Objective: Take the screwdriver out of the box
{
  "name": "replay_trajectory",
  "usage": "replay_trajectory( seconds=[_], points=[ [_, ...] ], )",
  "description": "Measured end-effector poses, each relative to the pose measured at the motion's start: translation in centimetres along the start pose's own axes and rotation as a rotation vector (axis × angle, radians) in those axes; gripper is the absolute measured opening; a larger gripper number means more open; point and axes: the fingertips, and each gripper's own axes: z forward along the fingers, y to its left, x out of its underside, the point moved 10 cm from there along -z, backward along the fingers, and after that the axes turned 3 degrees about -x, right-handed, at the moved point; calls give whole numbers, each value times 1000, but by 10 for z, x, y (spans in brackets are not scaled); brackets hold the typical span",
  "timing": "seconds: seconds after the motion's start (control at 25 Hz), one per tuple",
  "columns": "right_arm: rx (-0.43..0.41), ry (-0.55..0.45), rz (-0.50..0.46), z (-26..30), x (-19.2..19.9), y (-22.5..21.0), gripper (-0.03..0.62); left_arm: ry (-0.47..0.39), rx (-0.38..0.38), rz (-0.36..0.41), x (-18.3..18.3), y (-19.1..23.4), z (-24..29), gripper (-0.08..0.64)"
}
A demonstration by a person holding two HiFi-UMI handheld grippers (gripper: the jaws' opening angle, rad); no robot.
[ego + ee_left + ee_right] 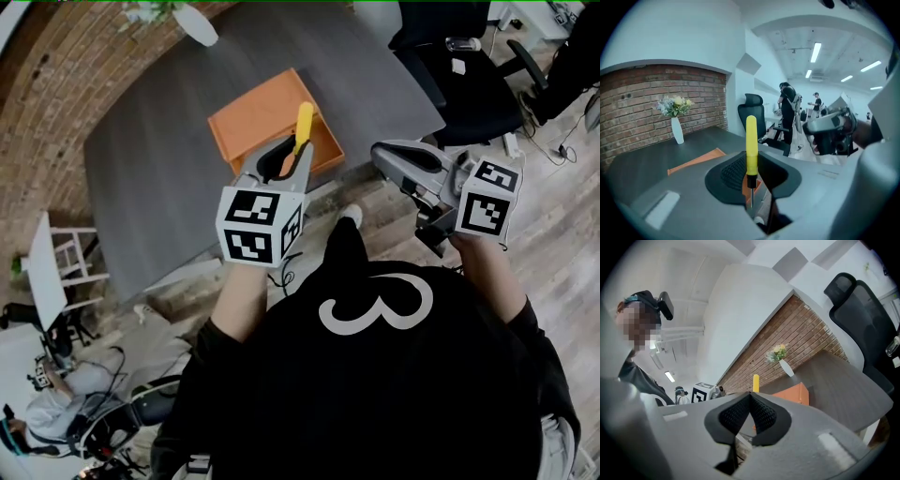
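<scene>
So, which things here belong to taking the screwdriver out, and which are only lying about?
For the job:
- screwdriver
- box
- left gripper, shut on the screwdriver

Only lying about:
- vase
- chair
- right gripper, shut and empty

A dark grey table [159,159] fills this corner, set against a red brick wall [656,103] that runs beneath a plain white upper wall [670,33]. A white vase of pale flowers [676,126] stands on the table near the bricks. Black office chairs [459,84] sit along the table's other side. The floor [562,234] is grey-brown wood planking, with a cable [553,141] trailing across it. Long strip lights [815,51] glow on the white ceiling, and further back in the open office a few people [787,105] stand among desks.
</scene>
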Motion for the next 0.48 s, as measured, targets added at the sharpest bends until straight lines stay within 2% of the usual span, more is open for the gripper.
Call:
replay_trajectory(
  seconds=[0.2,0.32,0.48],
  points=[
    [-22,-11,-48,-13,5,23,2,-129,69,-133,-3,-18,-38,95],
    [-37,-6,-56,-3,-8,33,0,-172,99,-196,-15,-13,-55,95],
    [-37,1,-94,-11,-2,45,0,-223,135,-224,-10,-31,-71,95]
  ],
)
